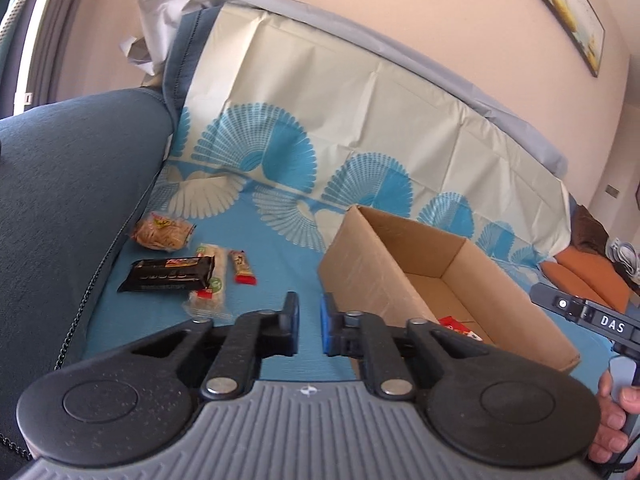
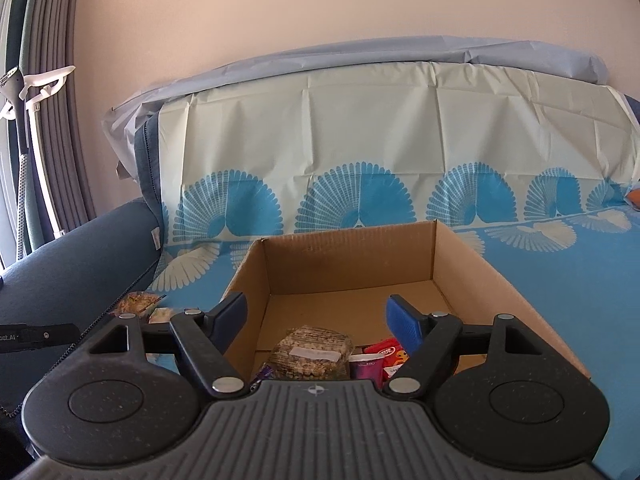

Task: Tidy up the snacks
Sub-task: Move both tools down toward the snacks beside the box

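My left gripper (image 1: 310, 328) is shut with nothing between its pads, low over the blue sheet just left of the open cardboard box (image 1: 372, 272). Left of it lie a black snack pack (image 1: 170, 274), a pale wrapped bar (image 1: 210, 300), a small red-ended bar (image 1: 242, 267) and a bag of crunchy snacks (image 1: 164, 232). My right gripper (image 2: 316, 302) stands open above the near end of the box (image 2: 348, 256), holding nothing. Below it in the box lie a grain cake pack (image 2: 308, 352), a pink cup-like pack (image 2: 366, 364) and a red packet (image 2: 386, 350).
The box and snacks rest on a blue-and-cream patterned sheet (image 1: 280, 272) spread over a sofa seat and backrest. A dark blue sofa arm (image 1: 60, 200) rises at the left. A hand (image 1: 616, 412) holds the right gripper's handle at the right edge. Orange cushions (image 1: 580, 276) lie far right.
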The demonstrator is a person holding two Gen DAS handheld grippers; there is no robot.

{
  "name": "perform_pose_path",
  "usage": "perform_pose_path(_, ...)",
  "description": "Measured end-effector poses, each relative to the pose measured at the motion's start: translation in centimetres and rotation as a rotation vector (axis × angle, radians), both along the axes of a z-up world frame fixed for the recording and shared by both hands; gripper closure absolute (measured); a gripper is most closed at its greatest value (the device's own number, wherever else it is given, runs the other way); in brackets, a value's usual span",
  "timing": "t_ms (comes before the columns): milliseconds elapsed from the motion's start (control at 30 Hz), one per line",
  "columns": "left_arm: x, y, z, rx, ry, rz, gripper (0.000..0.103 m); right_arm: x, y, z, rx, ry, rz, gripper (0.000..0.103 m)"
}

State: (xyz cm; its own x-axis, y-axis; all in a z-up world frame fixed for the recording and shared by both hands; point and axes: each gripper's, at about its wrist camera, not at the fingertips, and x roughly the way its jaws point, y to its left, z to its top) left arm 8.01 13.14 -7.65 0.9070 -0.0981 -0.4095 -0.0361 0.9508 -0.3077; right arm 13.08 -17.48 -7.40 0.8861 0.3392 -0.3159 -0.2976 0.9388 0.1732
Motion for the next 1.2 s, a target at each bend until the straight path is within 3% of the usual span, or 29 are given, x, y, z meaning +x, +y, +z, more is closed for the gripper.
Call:
perform_pose_path(233, 0.3, -0.1, -0.4, -0.039, 0.013, -0.017, 0.093, -0.4, 0.9, 0.0, -0.044, -0.036, 0.012, 0.029)
perform_pose_path(467, 1.0, 0.5, -1.0, -0.094, 0.049, 0.003, 0.092, -0.4, 0.4, 0.1, -0.016, -0.038, 0.020, 0.059)
perform_pose_path(533, 1.3, 0.6, -1.3, -0.112, 0.070, 0.006, 0.086, -0.4, 0.3, 0.1, -0.005, -0.034, 0.021, 0.064)
perform_pose_path(633, 1.8, 0.7, -1.8, -0.126, 0.095, 0.018, 0.077, -0.2, 0.4, 0.1, -0.004, -0.027, 0.019, 0.064)
perform_pose_path(867, 2.3, 0.0, -2.0, -0.099, 0.095, 0.011, 0.076, 0.3, 0.7, 0.1, -0.008, -0.005, 0.017, 0.064)
perform_pose_path(1067, 2.9, -0.9, -2.4, -0.045, 0.111, 0.035, 0.076, 0.3, 0.3, 0.7, 0.049, 0.000, 0.008, 0.063)
perform_pose_path(1133, 3.0, -1.3, -2.4, -0.014, 0.110, 0.064, 0.076, 0.4, 0.1, 1.0, 0.085, 0.003, 0.009, 0.059)
perform_pose_path(1200, 3.2, -1.6, -2.4, 0.024, 0.113, 0.092, 0.074, 0.3, 0.0, 1.4, 0.097, -0.009, -0.007, 0.049)
